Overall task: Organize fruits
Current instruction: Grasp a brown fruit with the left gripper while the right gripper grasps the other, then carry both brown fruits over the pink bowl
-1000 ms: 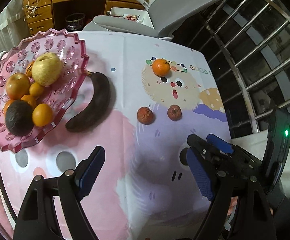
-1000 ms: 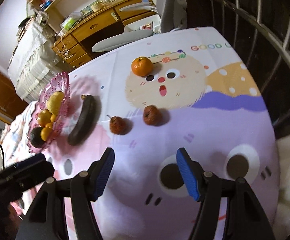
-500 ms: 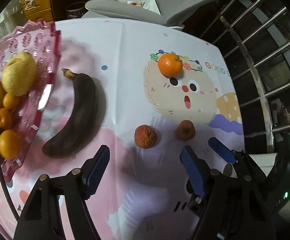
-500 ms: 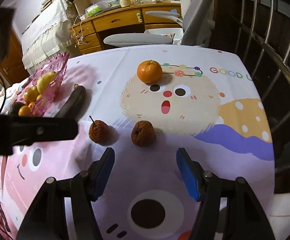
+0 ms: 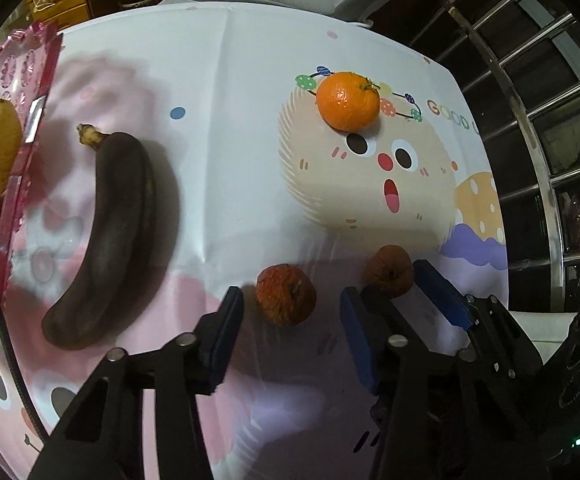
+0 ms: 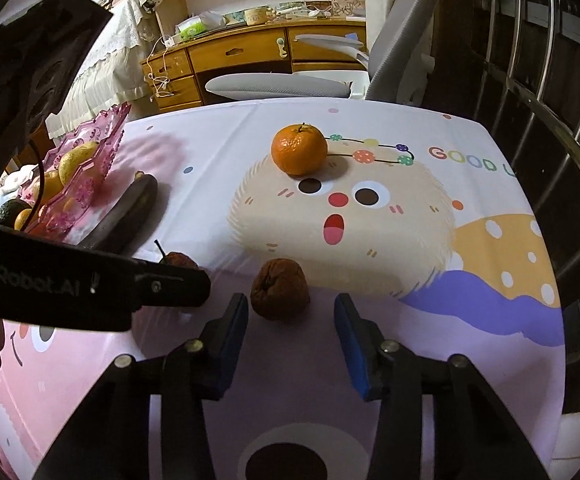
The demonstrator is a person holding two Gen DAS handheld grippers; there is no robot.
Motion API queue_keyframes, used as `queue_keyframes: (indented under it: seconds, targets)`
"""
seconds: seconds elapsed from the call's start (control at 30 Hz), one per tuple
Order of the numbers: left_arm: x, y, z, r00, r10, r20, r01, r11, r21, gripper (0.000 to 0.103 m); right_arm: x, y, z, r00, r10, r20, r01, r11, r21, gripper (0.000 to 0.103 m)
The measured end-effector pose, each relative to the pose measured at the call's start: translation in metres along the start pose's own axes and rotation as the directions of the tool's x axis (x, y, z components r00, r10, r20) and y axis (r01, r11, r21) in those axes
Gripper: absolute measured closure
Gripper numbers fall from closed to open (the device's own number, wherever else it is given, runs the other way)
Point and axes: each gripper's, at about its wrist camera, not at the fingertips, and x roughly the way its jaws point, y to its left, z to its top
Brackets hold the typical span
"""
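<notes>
Two shrivelled reddish-brown fruits lie side by side on the tablecloth. My left gripper [image 5: 292, 334] is open, and the left fruit [image 5: 285, 300] sits just ahead between its fingertips. My right gripper [image 6: 290, 332] is open, and the right fruit [image 6: 279, 289] sits just ahead of its fingers, nearer the left one. That fruit [image 5: 390, 270] also shows in the left wrist view. An orange [image 6: 298, 149] lies farther back. A blackened banana [image 5: 109, 236] lies beside the pink fruit dish [image 6: 89, 164], which holds several fruits.
The table carries a cartoon-print cloth [image 6: 370, 216]. A grey office chair [image 6: 290, 84] and a wooden desk [image 6: 229, 56] stand behind the far edge. A metal railing [image 6: 550, 120] runs along the right side. The left gripper's body [image 6: 69, 280] crosses the right wrist view.
Both grippers have moved forward and down toward the two shrivelled fruits. The fruits now sit at the fingertips. Both stay open.
</notes>
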Motion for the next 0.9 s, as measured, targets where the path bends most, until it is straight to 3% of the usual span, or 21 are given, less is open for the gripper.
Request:
queue_keyframes:
  seconds: [0.23,0.63,0.9]
  targets:
    - [0.005,-0.003,0.007,1.0,-0.004,0.01,0.004,1.0,0.015,0.073,0.003,0.005,0.002,1.0,-0.003,0.013,0.004,1.0,-0.018,0.068]
    - [0.003,0.001,0.006,1.0,-0.008,0.008,0.008,1.0,0.003,0.075,0.003,0.009,0.004,1.0,-0.011,-0.007,0.01,1.0,-0.026,0.074]
    - [-0.025,0.007,0.0,0.998,-0.018,0.053,0.018,1.0,-0.011,0.075,-0.011,0.015,0.011,1.0,-0.009,0.006,0.009,1.0,-0.029,0.074]
